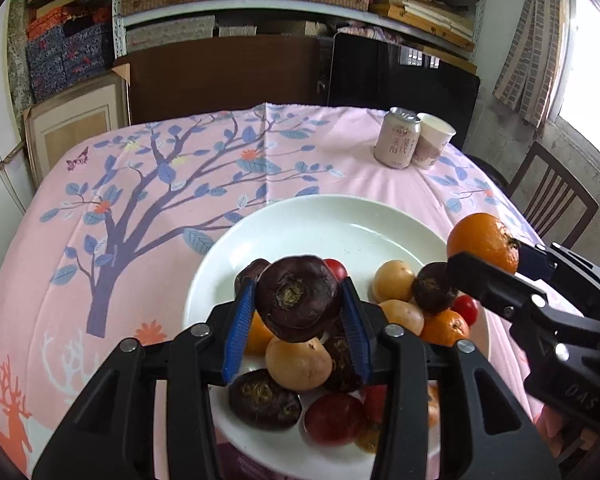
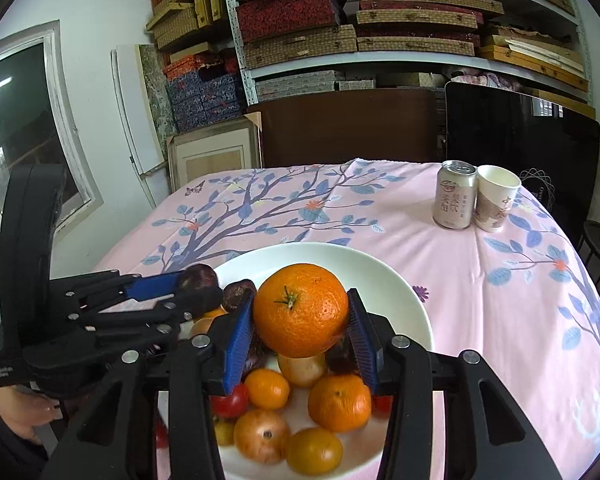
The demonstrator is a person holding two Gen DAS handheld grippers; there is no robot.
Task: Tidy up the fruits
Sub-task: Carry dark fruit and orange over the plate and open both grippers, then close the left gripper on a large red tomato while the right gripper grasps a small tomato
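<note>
Between the blue pads of the left gripper (image 1: 298, 312) a dark purple, knobbly fruit (image 1: 296, 298) is clamped, both pads pressed on its sides, jaws roughly a third open around it. It's lifted clear of the pile. Same story on the other side: a big orange (image 2: 301, 308) is pinched between the pads of the right gripper (image 2: 301, 320), stem facing the camera, jaws set about as wide, and it's carried above the heap too.

Straight below both sets of jaws, the white plate (image 1: 320, 220) is loaded with the rest: small oranges, yellowish round fruit, a few red cherry-tomato-looking things and more dark purple ones, all mixed together. Ahead of the jaws the far half of the plate is bare. Further out, only pink tablecloth (image 2: 480, 280) with a tree print is seen, plus a drink can (image 2: 455, 194) and a paper cup (image 2: 496, 198) standing touching each other well ahead and to the right.

So the pick-up step looks done for both hands and the carry-off is in hand. Next, a spot for each kind needs to be chosen, probably purple on one side and orange on the other. No sorting container is visible, so where they'd go can't be told. Round fruit rolls, so it should be set down low before the jaws are let go.
</note>
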